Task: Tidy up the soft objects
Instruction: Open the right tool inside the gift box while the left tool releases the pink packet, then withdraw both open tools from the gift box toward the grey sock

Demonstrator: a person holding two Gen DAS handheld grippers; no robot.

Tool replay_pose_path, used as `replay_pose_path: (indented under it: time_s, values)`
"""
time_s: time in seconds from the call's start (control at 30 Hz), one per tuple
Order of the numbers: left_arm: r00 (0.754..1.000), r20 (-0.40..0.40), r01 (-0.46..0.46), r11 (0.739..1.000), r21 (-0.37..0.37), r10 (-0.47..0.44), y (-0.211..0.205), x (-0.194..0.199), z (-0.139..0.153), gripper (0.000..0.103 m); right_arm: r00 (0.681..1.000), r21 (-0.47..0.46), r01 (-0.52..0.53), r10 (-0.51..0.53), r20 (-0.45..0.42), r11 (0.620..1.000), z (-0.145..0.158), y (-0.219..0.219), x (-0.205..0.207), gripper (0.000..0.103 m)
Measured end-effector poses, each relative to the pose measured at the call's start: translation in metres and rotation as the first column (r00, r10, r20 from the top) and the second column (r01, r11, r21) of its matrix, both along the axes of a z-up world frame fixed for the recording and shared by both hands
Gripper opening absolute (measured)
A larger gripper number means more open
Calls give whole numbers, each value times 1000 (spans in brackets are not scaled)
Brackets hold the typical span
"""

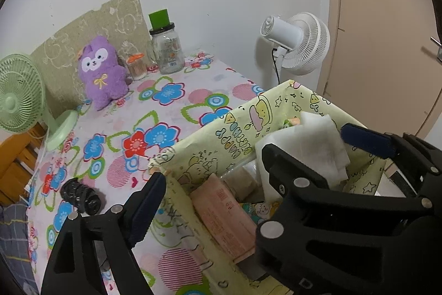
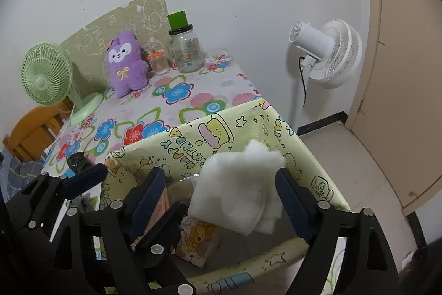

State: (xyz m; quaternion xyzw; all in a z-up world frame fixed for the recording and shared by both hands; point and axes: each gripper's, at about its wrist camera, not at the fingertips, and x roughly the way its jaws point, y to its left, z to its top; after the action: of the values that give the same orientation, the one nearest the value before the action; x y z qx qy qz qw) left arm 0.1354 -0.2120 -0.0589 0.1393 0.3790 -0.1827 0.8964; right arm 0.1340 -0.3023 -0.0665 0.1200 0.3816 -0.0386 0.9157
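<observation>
Nearby, purple plush (image 1: 103,71) beside jar (image 1: 168,50)

the surface (image 2: 193,104) wears a cloth printed with big flowers. at its back stand a purple plush (image 2: 125,64), a small jar (image 2: 158,62) with an orange lid, a drinking glass (image 2: 172,54) and a larger clear jar (image 2: 189,53) (a green cup (image 2: 178,18) sits upturned on its lid). a green fan (image 2: 49,79) stands at the left edge. a dark roll (image 1: 80,195) lies nearer the front, just beside a yellow cartoon-print box (image 2: 221,134) that rests at the surface's right corner.
</observation>
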Motion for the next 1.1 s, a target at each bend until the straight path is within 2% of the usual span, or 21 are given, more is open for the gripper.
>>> replay_pose_path:
  time_s: [0.4,1.1]
  values:
    - [999,31,-13,1000,-16,13,23,-17,12,90,998,-47,23,-20,58,999,16,20,-18,97]
    - [995,91,-46,998,-49,51,70,-38,34,90,993,-99,-9,20,116,995,47,67,-34,98]
